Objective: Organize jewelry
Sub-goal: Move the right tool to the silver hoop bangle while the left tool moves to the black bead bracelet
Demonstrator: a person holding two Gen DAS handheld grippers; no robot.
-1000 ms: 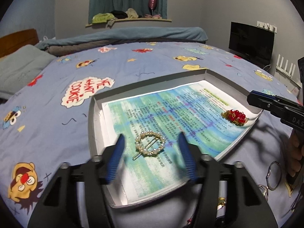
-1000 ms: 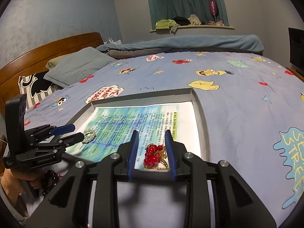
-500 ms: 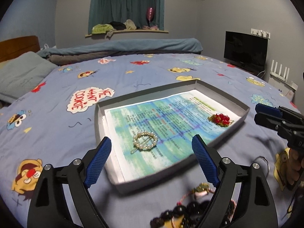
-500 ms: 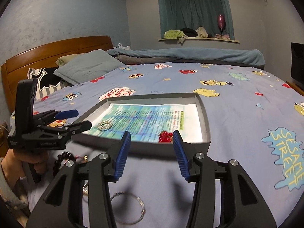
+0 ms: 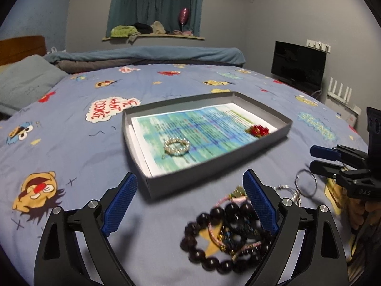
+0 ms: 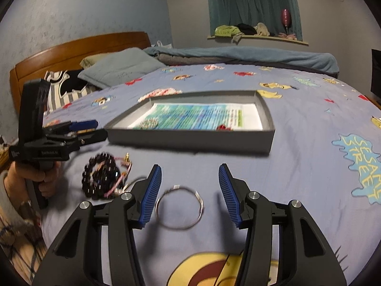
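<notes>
Only the right wrist view shows the headboard and striped pillow.

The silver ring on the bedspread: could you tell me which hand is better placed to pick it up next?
Right, probably. The right tongs hang open, with the silver ring lying framed between their tips; the left tongs face the dark bead bracelet instead.

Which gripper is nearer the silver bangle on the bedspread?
Right. The right gripper frames the silver bangle between open fingers; the left gripper hovers farther off, over the dark bead bracelet.
</notes>
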